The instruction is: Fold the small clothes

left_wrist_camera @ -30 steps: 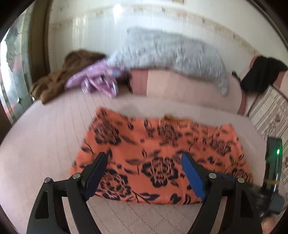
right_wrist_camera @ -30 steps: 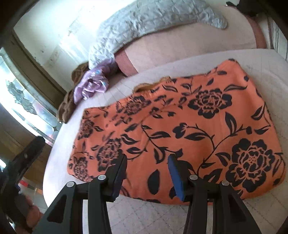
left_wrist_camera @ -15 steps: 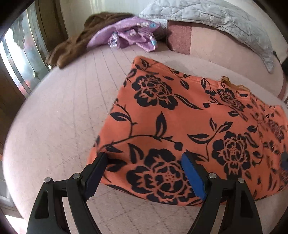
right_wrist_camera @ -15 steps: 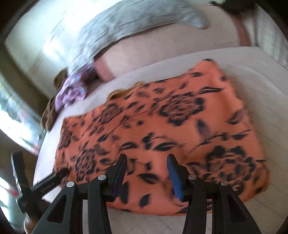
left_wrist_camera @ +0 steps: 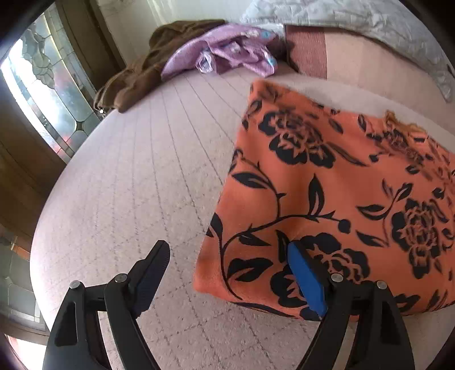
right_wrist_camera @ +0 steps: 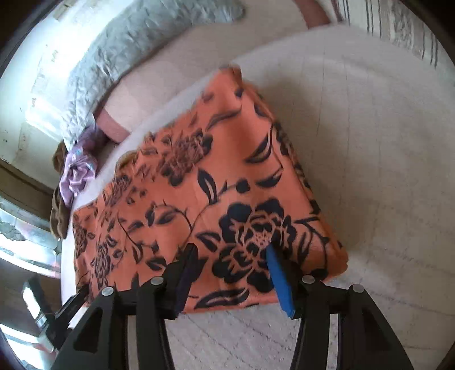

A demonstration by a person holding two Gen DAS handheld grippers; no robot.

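An orange cloth with black flowers (left_wrist_camera: 327, 185) lies flat on the pale quilted bed (left_wrist_camera: 136, 185). My left gripper (left_wrist_camera: 227, 264) is open wide over the cloth's near left corner. Its blue-padded finger (left_wrist_camera: 305, 281) is above the fabric and the other finger (left_wrist_camera: 153, 264) is above bare bedding. In the right wrist view the same cloth (right_wrist_camera: 213, 185) fills the middle. My right gripper (right_wrist_camera: 231, 264) hangs just above its near edge towards the right corner. Its jaws are opening, with fabric below the gap and no pad pressing on it.
At the bed's far left lie a purple garment (left_wrist_camera: 227, 54) and a brown one (left_wrist_camera: 142, 76). A grey quilted blanket (left_wrist_camera: 369, 25) rests on a pink bolster (left_wrist_camera: 347, 65) behind the cloth. A glazed door (left_wrist_camera: 42, 94) stands beyond the bed's left edge. Bare bedding (right_wrist_camera: 384, 170) lies right of the cloth.
Both grippers have come down and tilted towards the cloth. The left one shifted to the near left corner, the right one rolled and moved towards the near right corner, its jaws slightly wider.
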